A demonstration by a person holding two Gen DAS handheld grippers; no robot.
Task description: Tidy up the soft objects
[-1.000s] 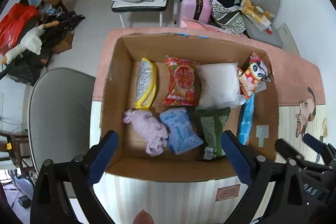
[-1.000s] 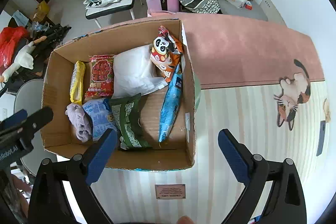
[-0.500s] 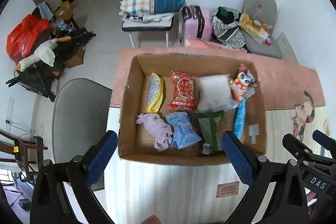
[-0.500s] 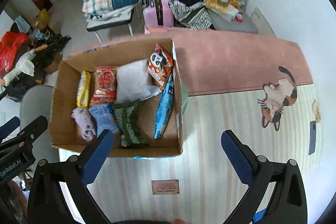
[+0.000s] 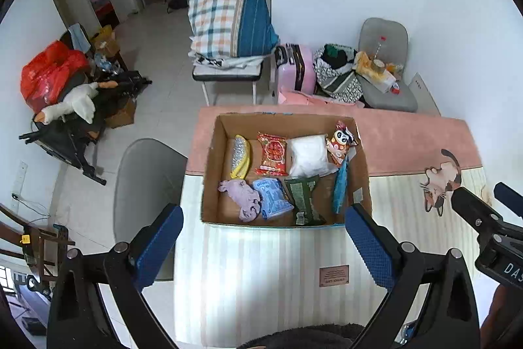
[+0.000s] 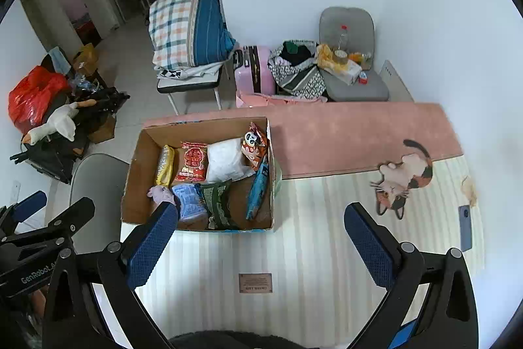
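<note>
An open cardboard box (image 5: 209, 185) (image 6: 130, 185) stands on the table. It holds several soft items: a yellow pouch (image 5: 240, 156), a red snack bag (image 5: 272, 154), a white pillow pack (image 5: 307, 152), a panda bag (image 5: 341, 141), a purple cloth (image 5: 243, 198), a light-blue pack (image 5: 273, 198), a dark-green bag (image 5: 304, 198) and a blue stick pack (image 5: 340, 188). My left gripper (image 5: 261, 247) is open and empty, high above the box's near side. My right gripper (image 6: 261, 244) is open and empty, to the right of it.
The table carries a striped mat with a cat picture (image 6: 405, 179) and a pink strip (image 6: 343, 133). A phone (image 6: 464, 228) lies at the right edge. A grey chair (image 5: 143, 182) stands left of the table. Chairs, a pink suitcase (image 5: 294, 67) and bags stand behind.
Both grippers have risen and drawn back from the box, so it looks smaller and farther. Both stay open and empty. The items in the box have not moved.
</note>
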